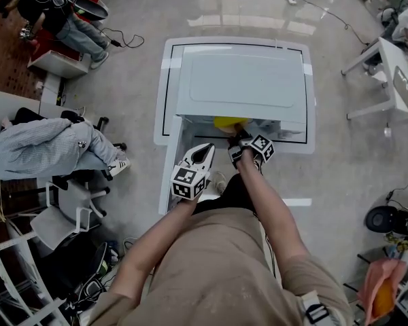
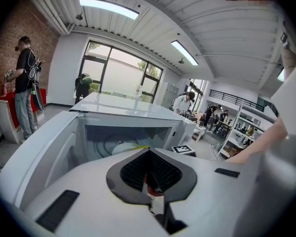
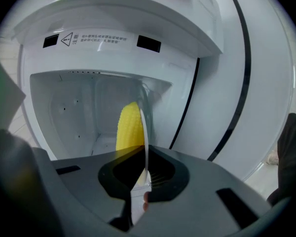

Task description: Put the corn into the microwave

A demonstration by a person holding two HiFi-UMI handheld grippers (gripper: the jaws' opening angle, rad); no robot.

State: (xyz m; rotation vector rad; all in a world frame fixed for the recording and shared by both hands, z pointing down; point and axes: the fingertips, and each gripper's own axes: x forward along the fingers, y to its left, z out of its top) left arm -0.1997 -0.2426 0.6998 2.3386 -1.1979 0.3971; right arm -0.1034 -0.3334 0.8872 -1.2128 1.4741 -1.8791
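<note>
Corn (image 3: 129,130) on thin plate (image 3: 144,127) clamped in right hand-held gripper (image 3: 143,174), in microwave (image 3: 187,28) opening below warning-triangle label (image 3: 91,39); left hand-held gripper (image 2: 149,174) closed, empty.

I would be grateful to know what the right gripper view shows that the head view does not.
Only the right gripper view: the inside of the microwave, a warning label above it, and a thin plate rim clamped in the right gripper. Only the head view: the left gripper, the person's arms, other people nearby. Both: the yellow corn at the opening.
</note>
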